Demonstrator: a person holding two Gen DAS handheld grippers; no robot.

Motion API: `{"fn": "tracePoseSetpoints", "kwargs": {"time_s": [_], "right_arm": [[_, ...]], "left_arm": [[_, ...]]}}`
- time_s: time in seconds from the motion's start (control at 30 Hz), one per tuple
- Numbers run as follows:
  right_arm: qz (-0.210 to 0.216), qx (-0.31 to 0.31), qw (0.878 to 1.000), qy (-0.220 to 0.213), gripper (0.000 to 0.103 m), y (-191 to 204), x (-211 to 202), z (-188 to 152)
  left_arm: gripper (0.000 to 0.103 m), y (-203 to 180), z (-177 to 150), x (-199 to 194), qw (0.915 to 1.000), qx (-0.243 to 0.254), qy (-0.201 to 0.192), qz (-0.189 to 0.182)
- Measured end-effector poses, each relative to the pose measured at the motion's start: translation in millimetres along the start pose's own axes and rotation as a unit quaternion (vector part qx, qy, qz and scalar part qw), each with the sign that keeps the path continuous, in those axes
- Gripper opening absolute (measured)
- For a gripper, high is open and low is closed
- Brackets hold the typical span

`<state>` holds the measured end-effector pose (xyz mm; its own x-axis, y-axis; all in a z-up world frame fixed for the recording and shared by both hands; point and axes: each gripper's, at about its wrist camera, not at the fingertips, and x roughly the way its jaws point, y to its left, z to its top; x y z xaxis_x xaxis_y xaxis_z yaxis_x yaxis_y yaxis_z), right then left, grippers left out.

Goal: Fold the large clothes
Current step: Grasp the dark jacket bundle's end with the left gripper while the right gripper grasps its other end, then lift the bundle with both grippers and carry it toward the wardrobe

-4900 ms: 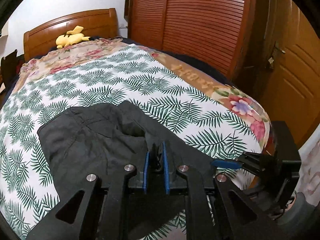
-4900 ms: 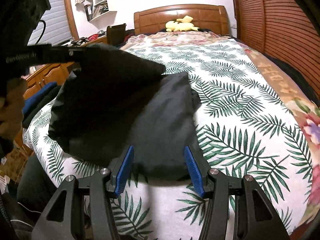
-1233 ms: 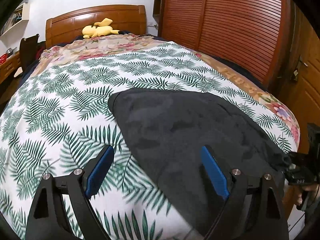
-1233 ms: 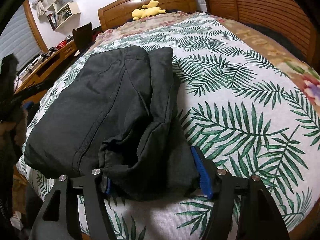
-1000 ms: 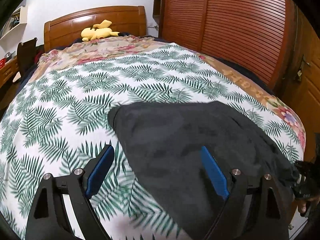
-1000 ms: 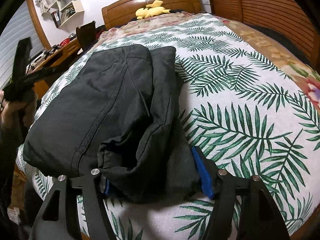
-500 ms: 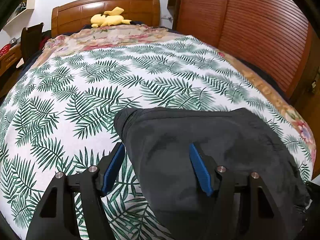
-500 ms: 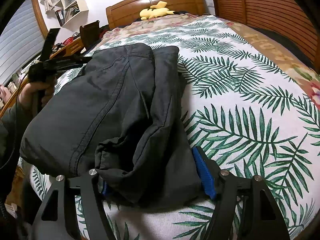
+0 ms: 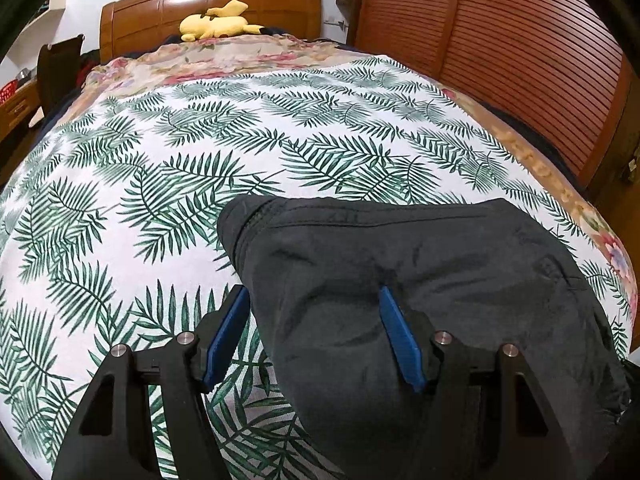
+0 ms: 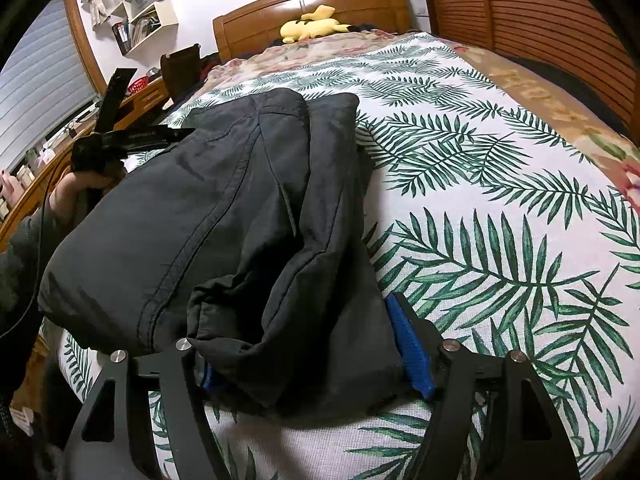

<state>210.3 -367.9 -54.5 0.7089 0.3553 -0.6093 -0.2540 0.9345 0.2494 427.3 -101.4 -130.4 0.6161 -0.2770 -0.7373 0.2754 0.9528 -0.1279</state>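
A dark grey folded garment (image 9: 420,280) lies on the palm-leaf bedspread (image 9: 200,152) near the foot of the bed. My left gripper (image 9: 314,316) is open, its blue pads straddling the garment's left edge: one pad over the bedspread, the other over the cloth. In the right wrist view the same garment (image 10: 224,208) shows as a thick folded stack. My right gripper (image 10: 308,344) is open wide, with the garment's bunched near end lying between its jaws. The left gripper (image 10: 120,136) and the hand holding it appear at the garment's far left side.
A wooden headboard (image 9: 208,4) with a yellow plush toy (image 9: 218,20) is at the far end. Slatted wooden wardrobe doors (image 9: 500,40) run along the right. A desk and wall shelves (image 10: 140,16) stand on the left.
The left gripper has come closer to the garment's left edge and its jaws have narrowed somewhat. The right gripper has hardly moved and stays around the bunched end.
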Motion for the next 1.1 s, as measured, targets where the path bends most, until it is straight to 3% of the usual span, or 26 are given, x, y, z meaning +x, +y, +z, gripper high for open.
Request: {"fn": "tracePoseSetpoints", "kwargs": {"time_s": [0.13,0.23,0.3,0.33,0.43,0.57,0.7,0.87,1.1], "right_arm": [[0.002,0.005,1.000,-0.001,0.073,-1,1,0],[0.008,0.015,1.000,0.003,0.073,-3,2,1],[0.010,0.019,1.000,0.007,0.073,-3,2,3],[0.011,0.019,1.000,0.009,0.071,-2,2,4],[0.031,0.006,0.999,0.006,0.040,4,1,6],[0.022,-0.011,1.000,-0.012,0.026,10,-4,2],[0.057,0.013,0.997,-0.040,0.020,-1,-19,7],[0.085,-0.002,0.992,-0.090,0.012,-3,-47,19],[0.070,-0.020,0.988,-0.133,0.010,-27,-76,24]], "left_arm": [[0.067,1,-1,2,1.0000,-0.007,0.003,-0.006],[0.052,0,-2,4,0.9997,-0.006,0.009,-0.023],[0.036,-4,-2,4,0.9997,0.002,0.011,-0.024],[0.022,-9,-1,2,0.9995,0.012,0.012,-0.025],[0.011,-31,-2,-11,0.9979,0.062,-0.009,0.017],[0.009,-50,3,-42,0.9949,0.086,-0.040,0.033],[0.008,-57,10,-74,0.9938,0.089,-0.061,0.028],[0.008,-82,16,-98,0.9910,0.106,-0.077,0.026],[0.007,-118,20,-110,0.9890,0.121,-0.085,0.013]]}}
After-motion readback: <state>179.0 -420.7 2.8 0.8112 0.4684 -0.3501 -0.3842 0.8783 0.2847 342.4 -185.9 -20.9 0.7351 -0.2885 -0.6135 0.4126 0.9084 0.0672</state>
